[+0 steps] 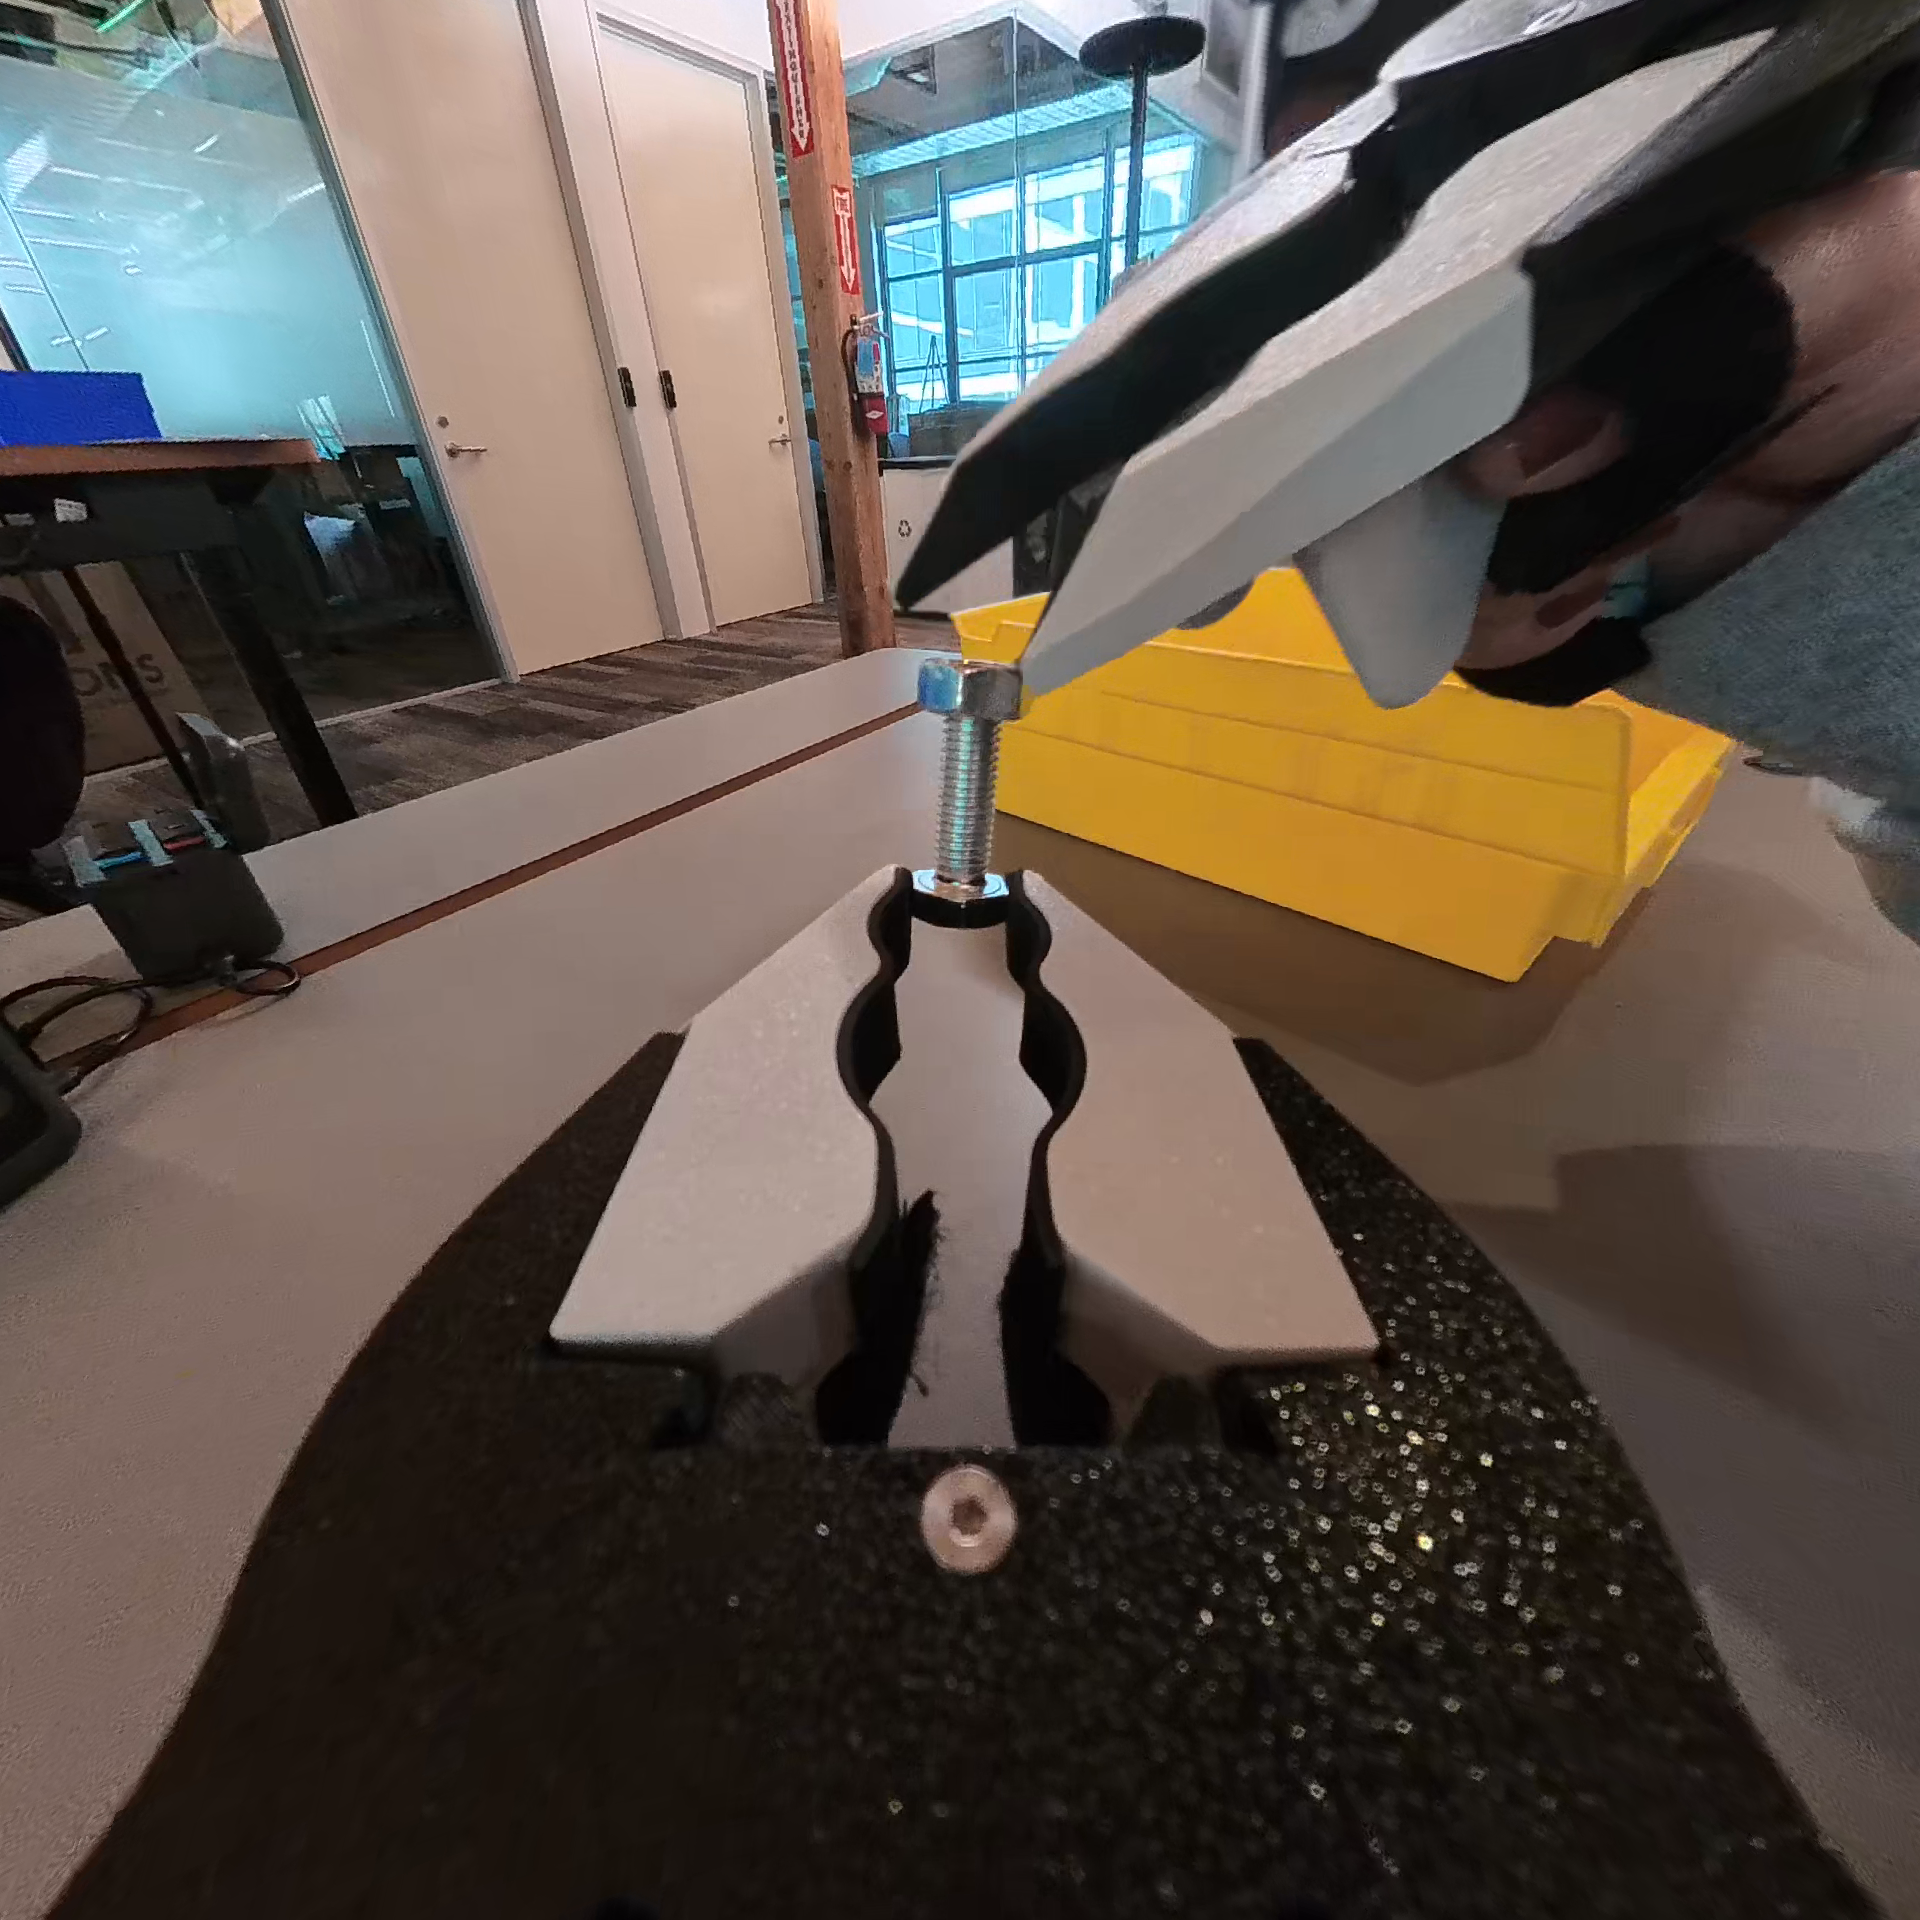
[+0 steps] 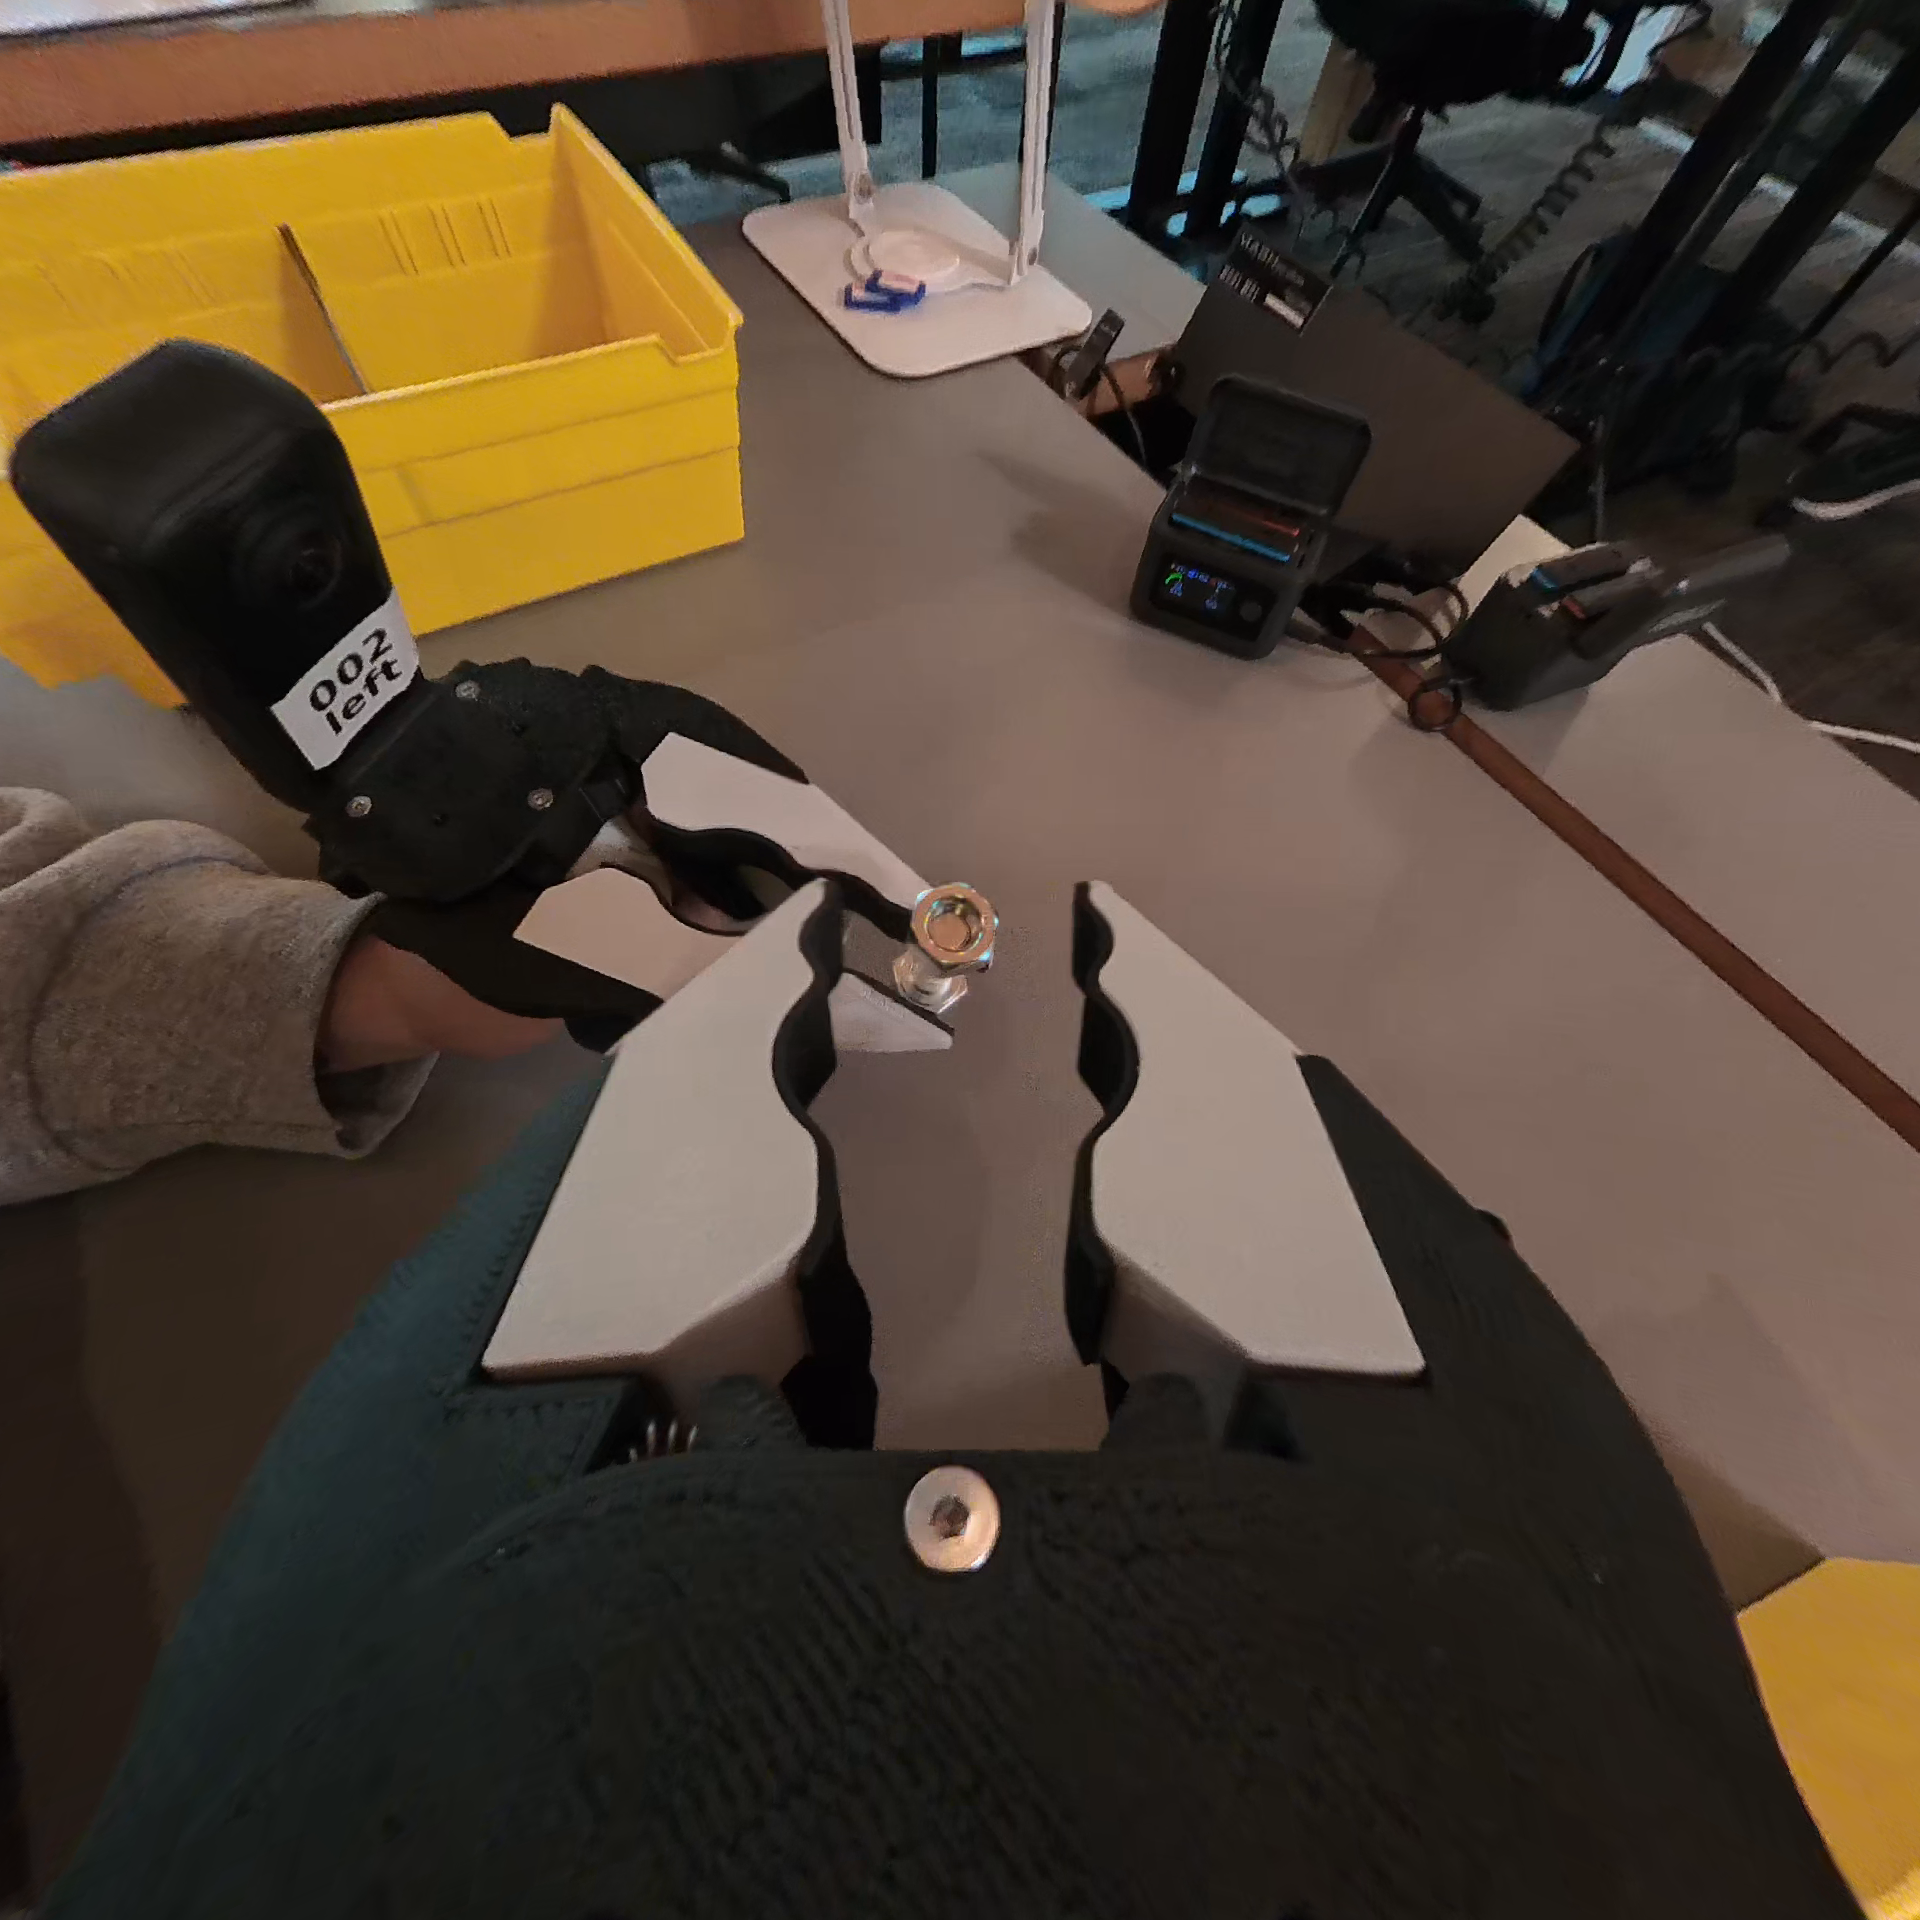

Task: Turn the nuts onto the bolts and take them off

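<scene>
**Nut pinned low, bolt head left free for turning**

Grips the nut (image 1: pixel 958 885) with the left gripper (image 1: pixel 956 896), fingers drawn narrow and clamped on it at their very tips. Keeps it low over the table (image 1: pixel 520 1039); touching or just clear, impossible to tell. Carries the bolt (image 1: pixel 966 769) upright in that nut, threaded end down, head on top, most of the thread bare above the nut. Seems arranged this way to stop the nut from spinning and to leave the head reachable from above.

Angles the right gripper (image 1: pixel 966 639) down over the head, fingers spread wide and holding nothing. Sets the lighter fingertip right at the side of the head in the left wrist view, touching or nearly so; too close to call. Shows, in the right wrist view, the head inside the gap but nearer one finger than the other, so not yet centred.

Judged from this: a grasp on the head in preparation, with turning to follow; whether onto the nut or off it, not readable here. Calls next for centring over the head and closing squarely, to avoid tipping the bolt, apparently only shallowly threaded, or prying the nut out of the left fingertips.

Leaves the yellow bin (image 1: pixel 1351 831) on the table behind the work, apart from both grippers and out of the way.
</scene>
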{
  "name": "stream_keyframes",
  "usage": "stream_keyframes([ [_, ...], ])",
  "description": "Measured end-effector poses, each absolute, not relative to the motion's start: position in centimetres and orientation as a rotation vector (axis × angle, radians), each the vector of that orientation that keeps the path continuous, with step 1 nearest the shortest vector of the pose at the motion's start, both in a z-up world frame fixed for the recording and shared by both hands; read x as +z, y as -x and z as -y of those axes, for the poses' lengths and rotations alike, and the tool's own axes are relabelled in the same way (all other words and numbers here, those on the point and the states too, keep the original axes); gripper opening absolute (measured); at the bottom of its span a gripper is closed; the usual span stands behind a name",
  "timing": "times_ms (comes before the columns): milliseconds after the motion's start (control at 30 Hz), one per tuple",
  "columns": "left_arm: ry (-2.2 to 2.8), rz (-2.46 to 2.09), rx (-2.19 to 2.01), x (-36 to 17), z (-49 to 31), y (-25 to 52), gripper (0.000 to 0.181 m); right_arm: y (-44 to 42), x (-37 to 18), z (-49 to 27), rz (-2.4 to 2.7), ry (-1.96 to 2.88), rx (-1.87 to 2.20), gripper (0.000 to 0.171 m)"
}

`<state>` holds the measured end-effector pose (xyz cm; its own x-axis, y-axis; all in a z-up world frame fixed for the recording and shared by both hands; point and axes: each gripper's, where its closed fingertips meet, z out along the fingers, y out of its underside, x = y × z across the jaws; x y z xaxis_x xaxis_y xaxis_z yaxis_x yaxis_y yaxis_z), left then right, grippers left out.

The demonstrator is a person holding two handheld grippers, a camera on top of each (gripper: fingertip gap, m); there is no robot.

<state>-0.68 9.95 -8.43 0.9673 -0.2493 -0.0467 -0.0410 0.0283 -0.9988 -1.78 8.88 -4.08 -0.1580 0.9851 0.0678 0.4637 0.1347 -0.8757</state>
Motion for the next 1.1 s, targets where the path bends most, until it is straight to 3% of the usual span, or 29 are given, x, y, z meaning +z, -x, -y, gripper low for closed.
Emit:
stream_keyframes([
  [167, 1.527, -0.205, -0.177, -8.2, -9.9, 1.0, 0.016, 1.7, -3.5, -9.3, 1.589, 1.342, 0.964, 0.059],
  [300, 1.508, -0.192, -0.208, -7.9, -9.7, 1.1, 0.016, 1.8, -2.5, -7.4, 1.464, 1.215, 1.156, 0.083],
  [500, 1.477, -0.189, -0.262, -7.5, -9.5, 0.8, 0.016, 2.5, -2.8, -5.5, 1.395, 1.121, 1.306, 0.1],
  [1100, 1.476, -0.121, -0.314, -7.4, -9.5, 1.8, 0.015, 2.4, -4.1, -4.5, 1.421, 1.125, 1.346, 0.099],
])
